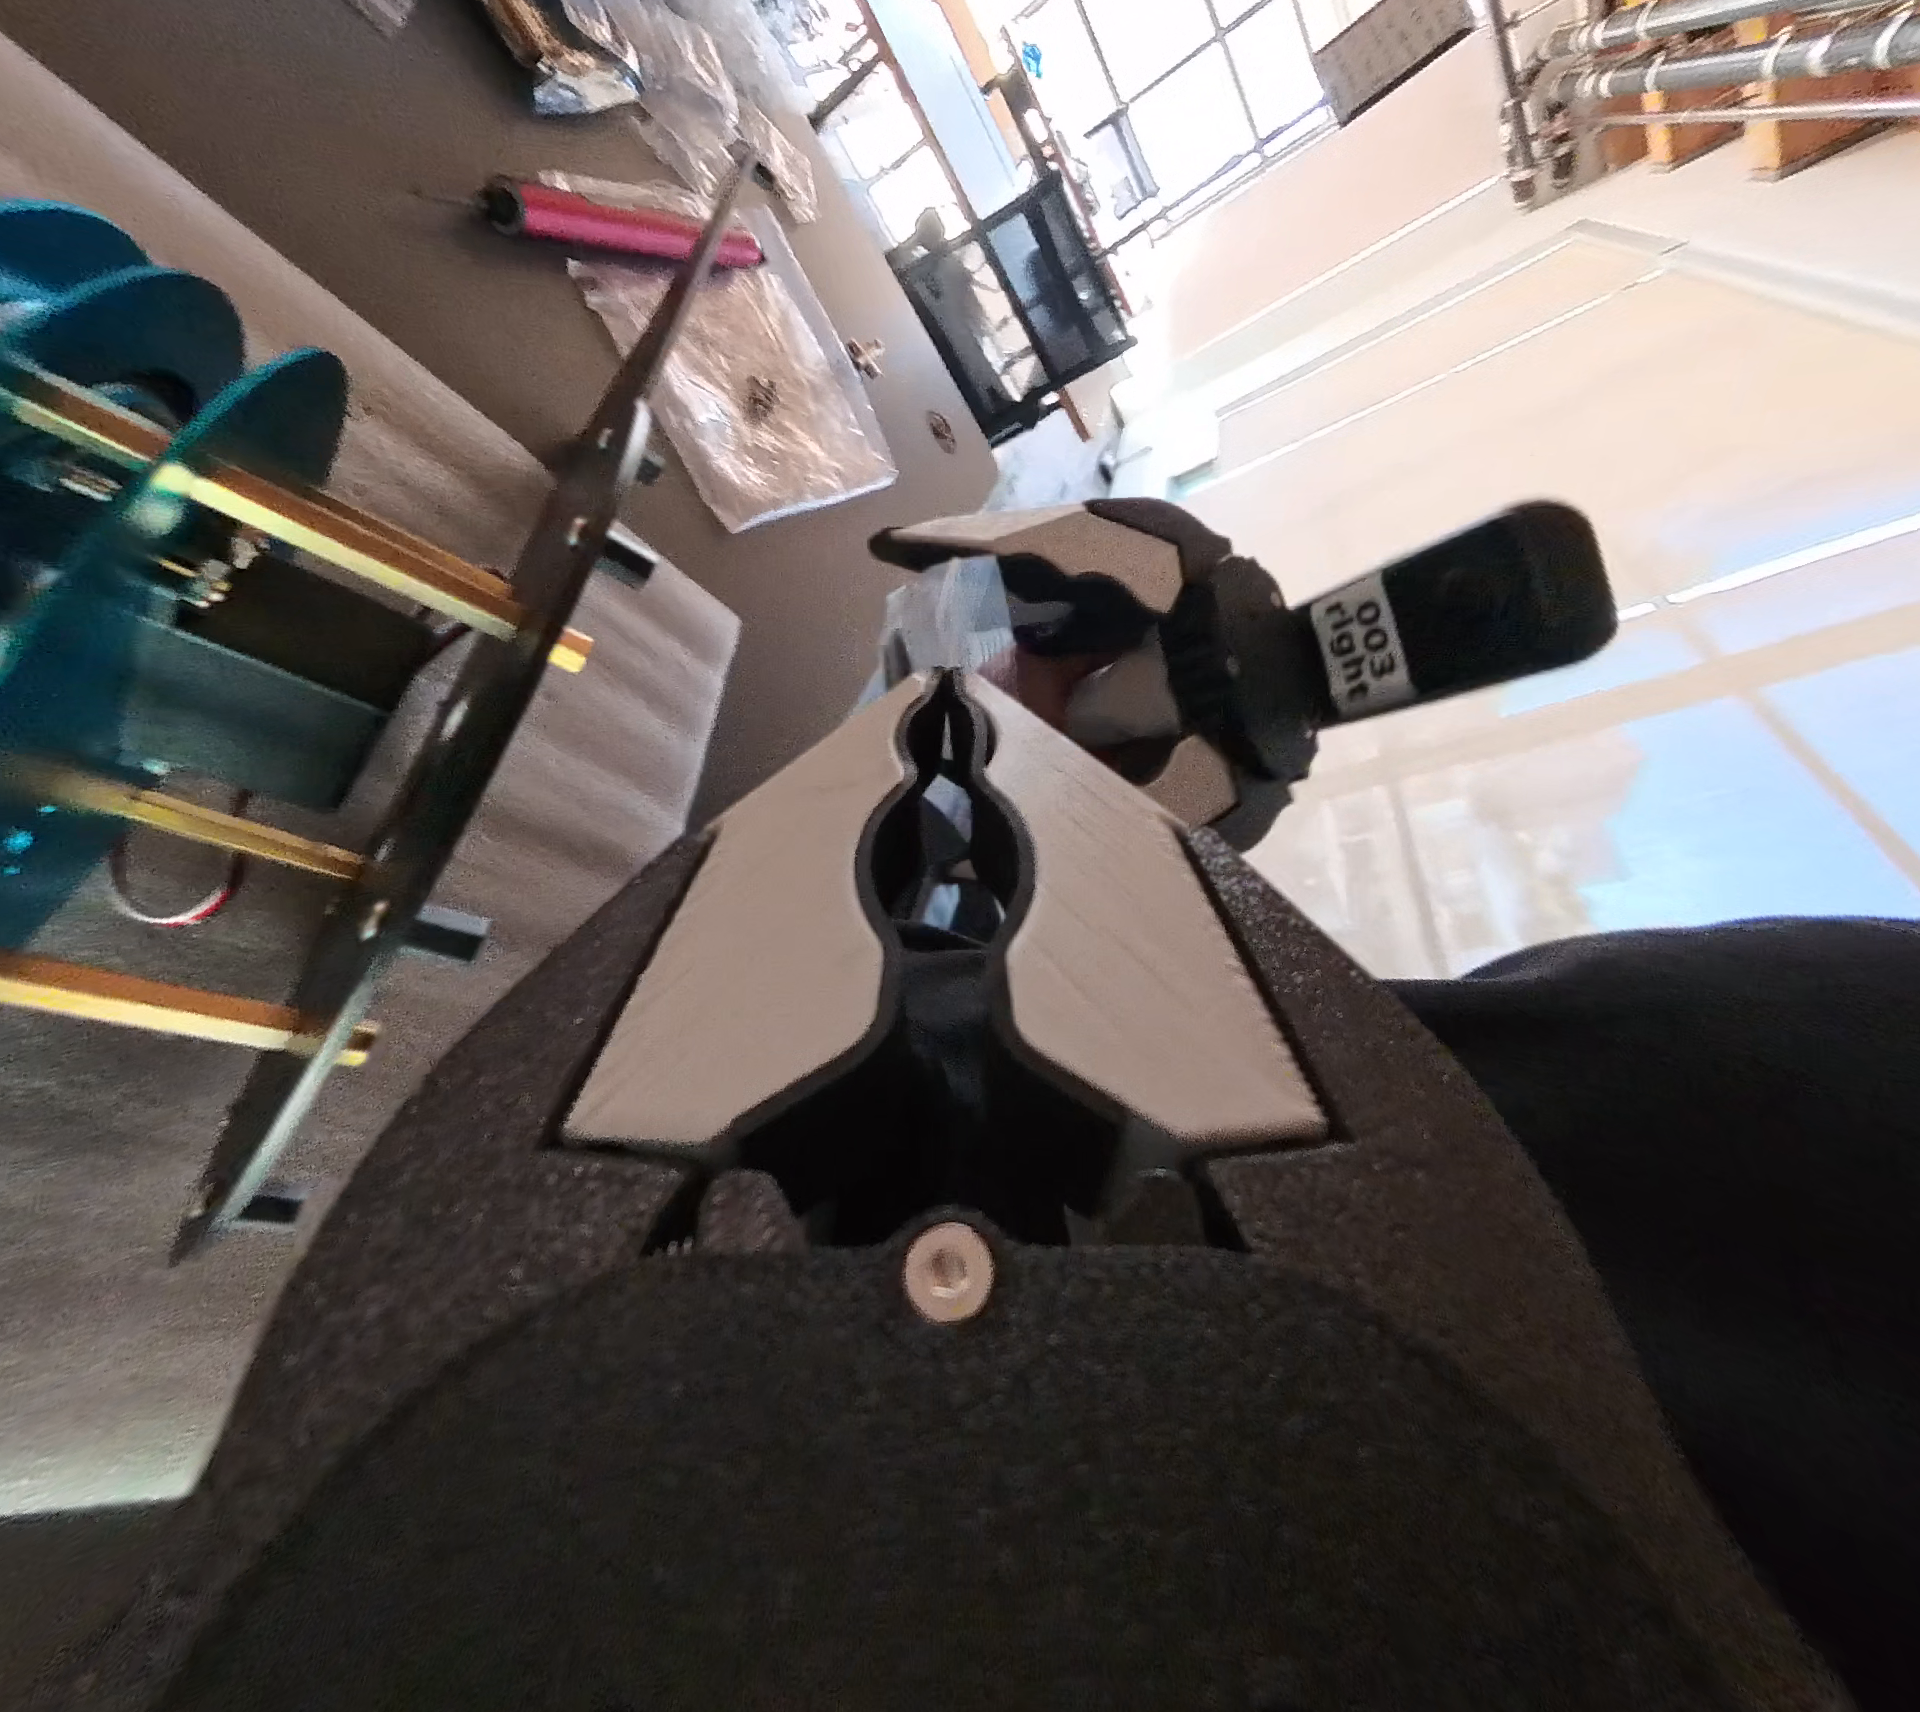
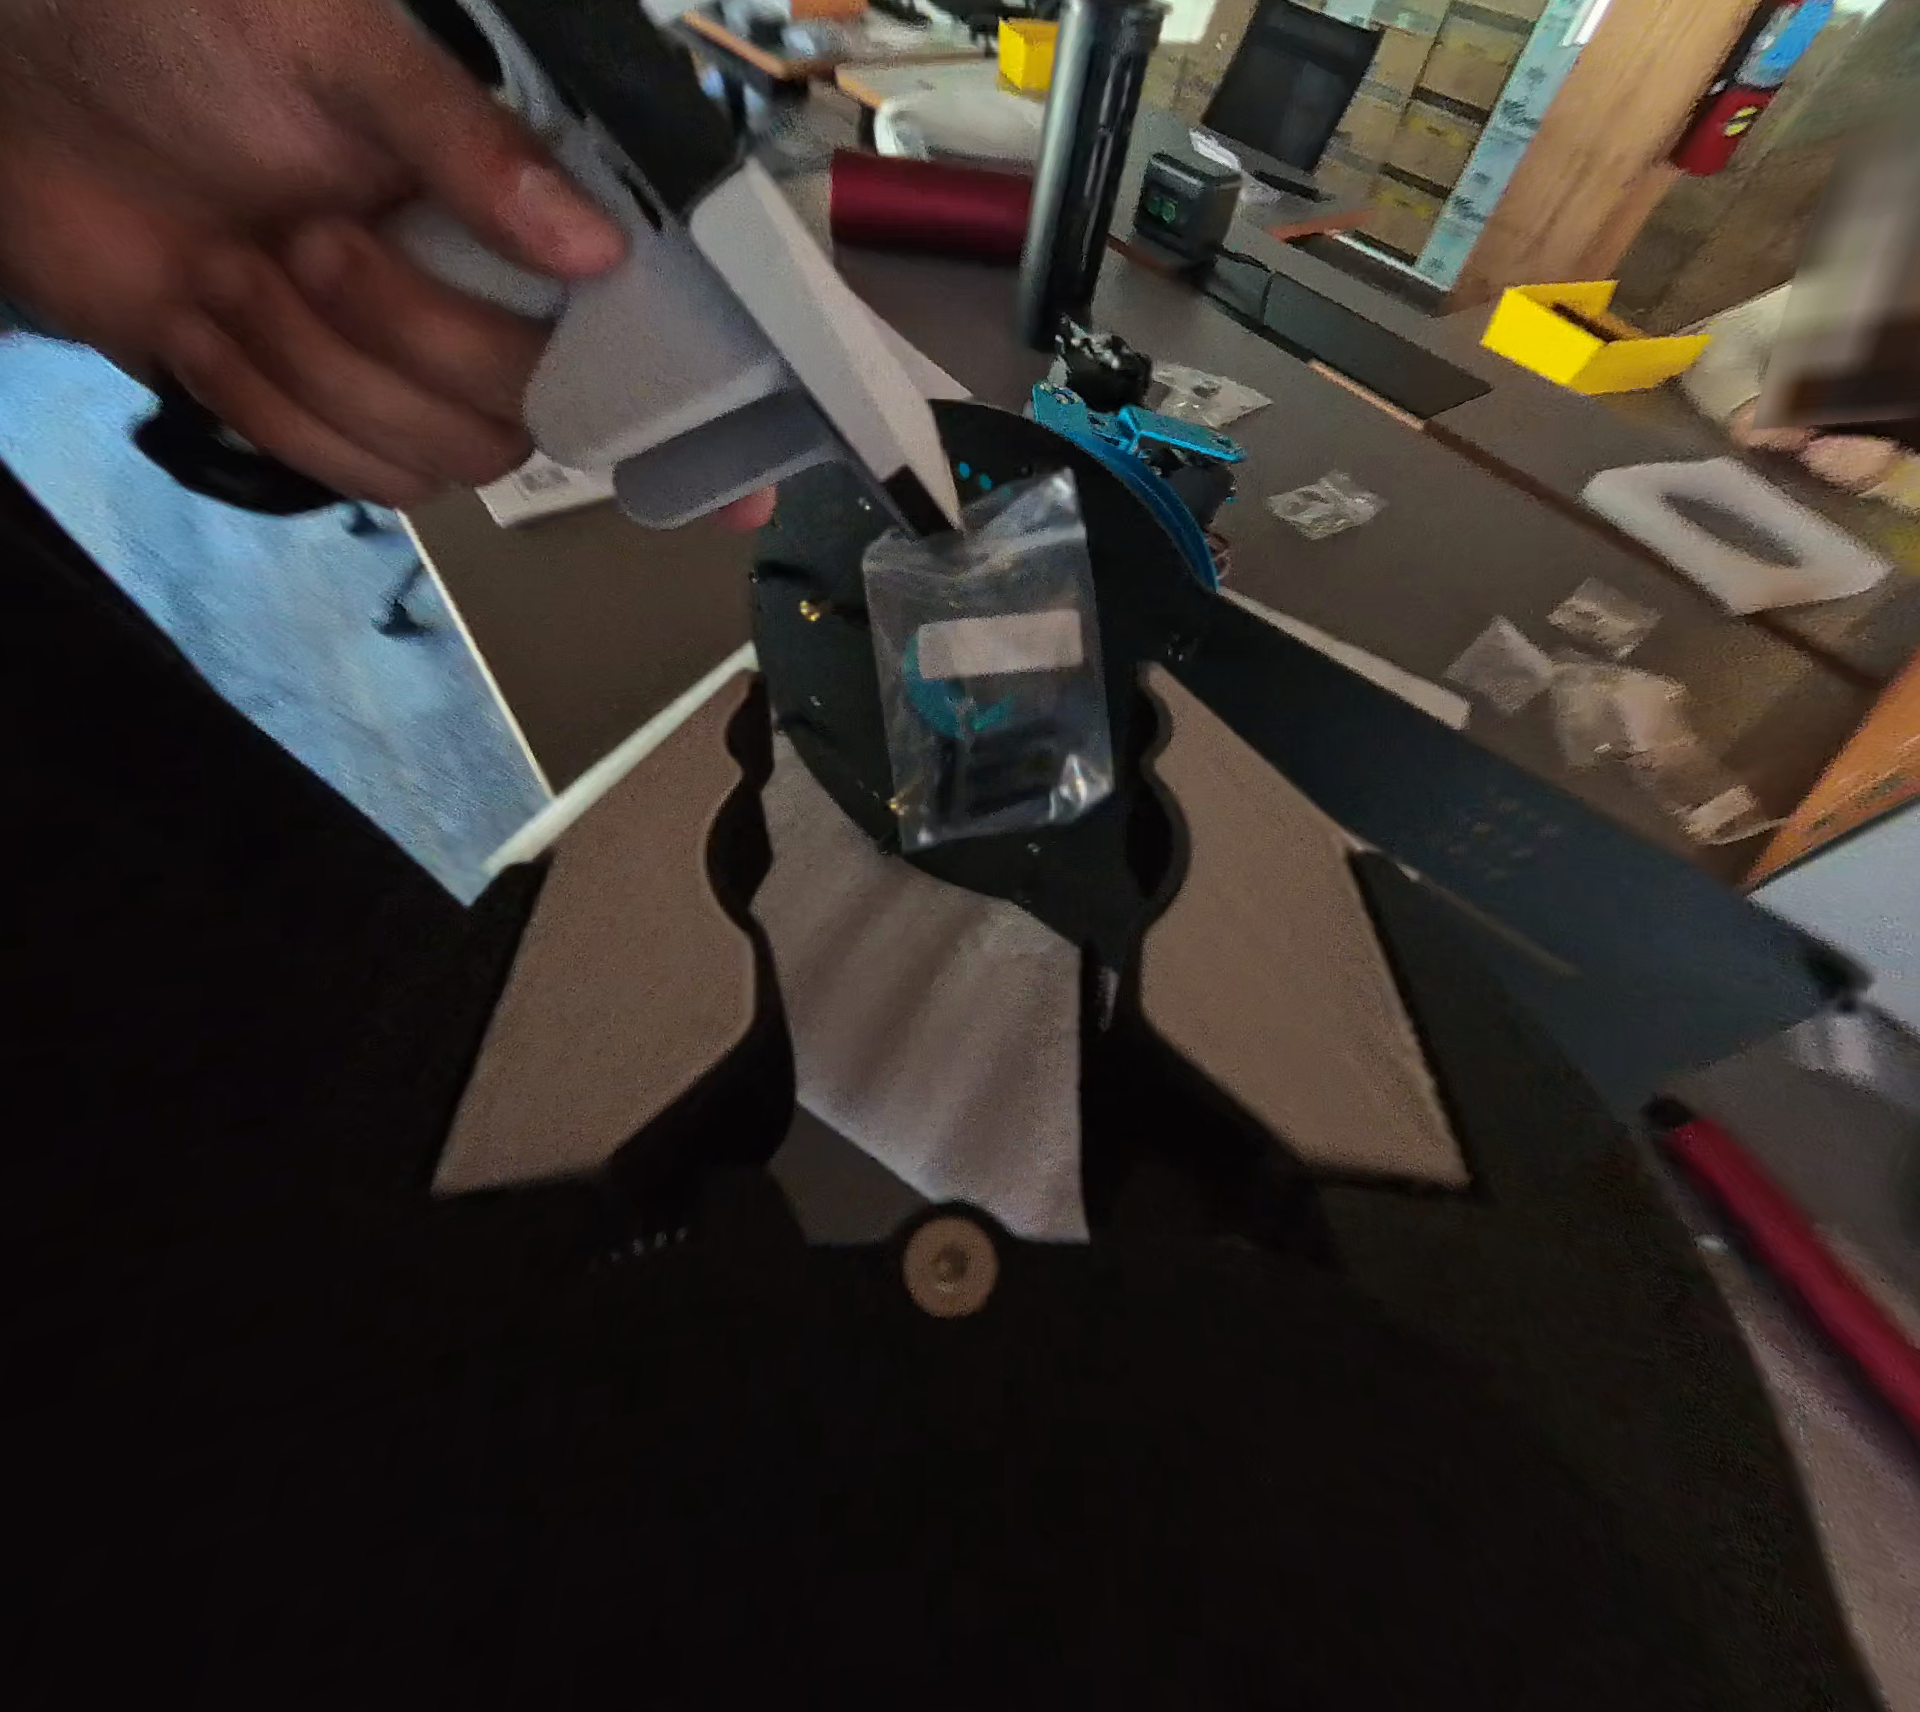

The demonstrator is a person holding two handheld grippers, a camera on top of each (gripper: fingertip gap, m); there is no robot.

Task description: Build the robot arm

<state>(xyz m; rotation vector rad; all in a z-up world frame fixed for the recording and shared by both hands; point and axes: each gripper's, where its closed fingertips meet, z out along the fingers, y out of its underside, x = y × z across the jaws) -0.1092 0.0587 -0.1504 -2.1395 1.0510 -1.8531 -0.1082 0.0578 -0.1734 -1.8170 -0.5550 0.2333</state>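
Note:
My left gripper [image 1: 948,688] is shut on the top edge of a small clear plastic bag [image 2: 987,675] with blue and black parts and a white label inside. In the right wrist view, the left gripper [image 2: 935,514] is held by a hand [image 2: 260,208] and the bag hangs from it. My right gripper [image 2: 951,696] is open, with the bag between its fingers [image 2: 644,935] and not pinched. The right gripper also shows just beyond the left gripper's tips [image 1: 997,623]. Behind the bag is a black plate [image 2: 1455,789] with brass standoffs [image 1: 343,540] and blue parts [image 2: 1143,436].
The dark table [image 2: 623,623] holds a white foam sheet [image 2: 935,987], a maroon roll [image 2: 925,202], a tall black tube [image 2: 1091,156], a yellow bin [image 2: 1579,337], a white foam ring [image 2: 1735,535], several small clear bags [image 2: 1558,654] and a red tube [image 2: 1787,1247]. The table edge runs at left. Left and right tips are no more than a few centimetres apart. The black plate [image 2: 1455,789] lies around 9 cm away from my right fingertips.

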